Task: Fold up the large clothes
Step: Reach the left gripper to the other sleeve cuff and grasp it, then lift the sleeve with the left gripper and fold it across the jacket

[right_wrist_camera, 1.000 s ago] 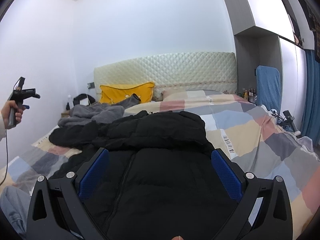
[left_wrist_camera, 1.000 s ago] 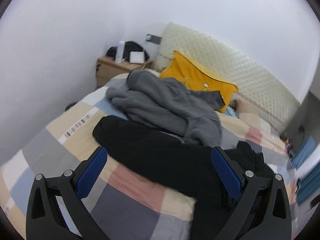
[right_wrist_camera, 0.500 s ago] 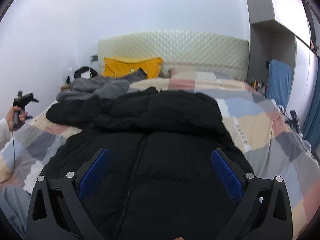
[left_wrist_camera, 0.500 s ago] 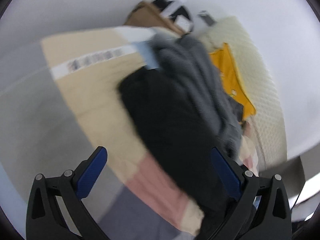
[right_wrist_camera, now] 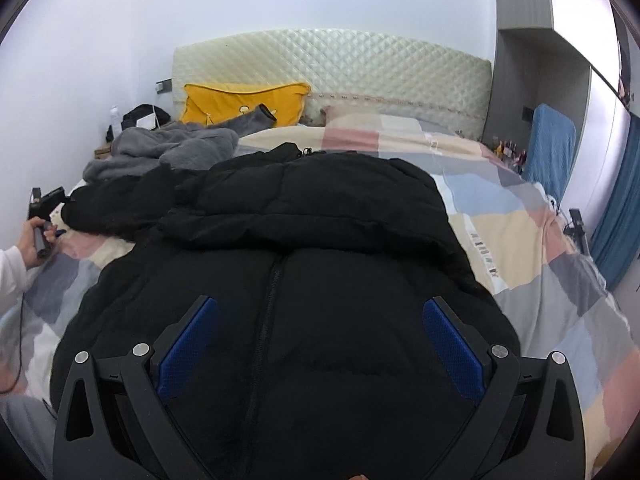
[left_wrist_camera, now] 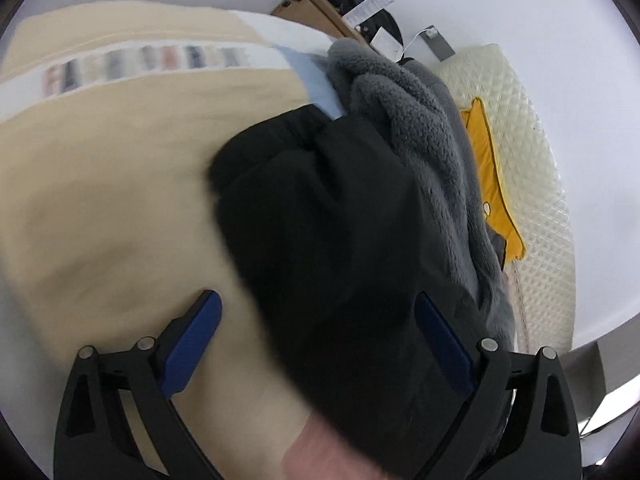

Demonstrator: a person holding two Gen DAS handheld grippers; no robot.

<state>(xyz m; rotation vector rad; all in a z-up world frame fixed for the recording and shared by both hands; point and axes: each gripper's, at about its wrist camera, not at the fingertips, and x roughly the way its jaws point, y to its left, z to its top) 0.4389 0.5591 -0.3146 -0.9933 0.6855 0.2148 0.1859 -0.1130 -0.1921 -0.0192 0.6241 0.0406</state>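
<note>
A large black puffer jacket (right_wrist_camera: 320, 280) with a front zipper lies spread on the checked bed. Its hood points toward the headboard and one sleeve (right_wrist_camera: 108, 208) stretches left. My right gripper (right_wrist_camera: 316, 332) is open, its jaws wide apart just above the jacket's front. My left gripper (left_wrist_camera: 316, 332) is open and tilted, low over the end of that black sleeve (left_wrist_camera: 320, 216). It also shows in the right wrist view (right_wrist_camera: 44, 208), held in a hand at the bed's left edge.
A grey fleece garment (right_wrist_camera: 168, 152) lies bunched behind the sleeve, also in the left wrist view (left_wrist_camera: 416, 120). A yellow pillow (right_wrist_camera: 244, 100) leans on the quilted headboard (right_wrist_camera: 340, 64). A wooden nightstand (left_wrist_camera: 316, 8) stands at the bed's far left, a wardrobe (right_wrist_camera: 528, 80) to the right.
My left gripper has dropped and rolled toward the black sleeve, which now fills its view. My right gripper has moved lower and closer over the jacket's front.
</note>
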